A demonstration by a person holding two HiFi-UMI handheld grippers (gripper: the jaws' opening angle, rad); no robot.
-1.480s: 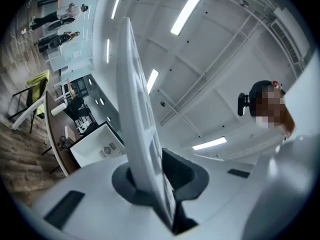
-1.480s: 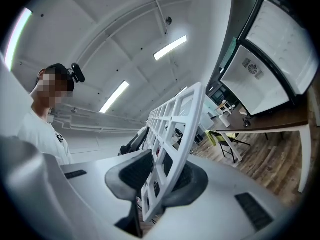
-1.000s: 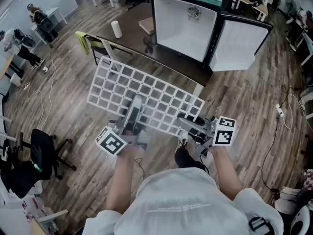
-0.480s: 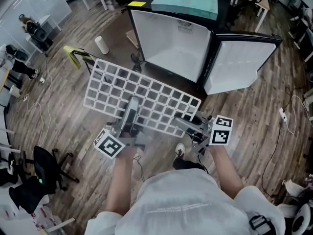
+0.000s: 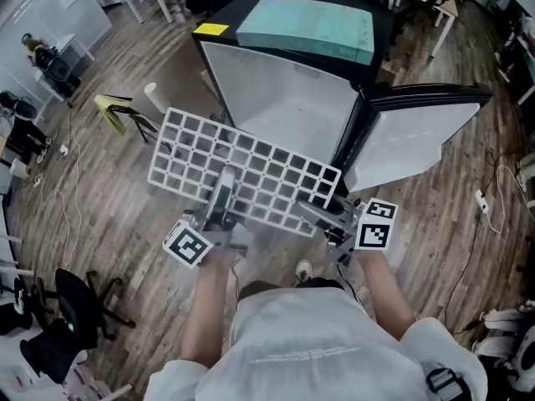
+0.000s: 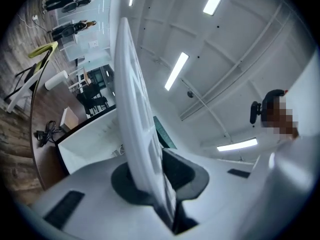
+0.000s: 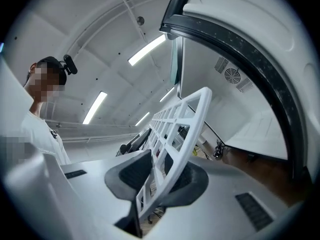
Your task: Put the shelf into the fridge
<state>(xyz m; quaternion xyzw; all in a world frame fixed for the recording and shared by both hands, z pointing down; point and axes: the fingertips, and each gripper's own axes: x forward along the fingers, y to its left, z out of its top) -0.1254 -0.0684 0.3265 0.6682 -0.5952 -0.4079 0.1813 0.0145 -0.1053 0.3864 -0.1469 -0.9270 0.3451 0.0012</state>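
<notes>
The left tongs (image 5: pixel 224 192) and right tongs (image 5: pixel 308 210) are both clamped on the near long edge of the white grid shelf (image 5: pixel 251 167). It hangs level just before the open fridge (image 5: pixel 288 98), with its long axis across the fridge's mouth.

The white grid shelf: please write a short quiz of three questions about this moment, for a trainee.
1. Short answer: how many grippers clamp the white plastic grid shelf?
2. True or false: the shelf already lies inside the black fridge with the white interior.
3. Multiple choice: the fridge's white door is A) shut, B) open, C) taken off.

Key
1. Two: the left gripper and the right gripper, each with its fingers shut on the shelf's near edge.
2. False: it is held in the air in front of the fridge.
3. B.
</notes>
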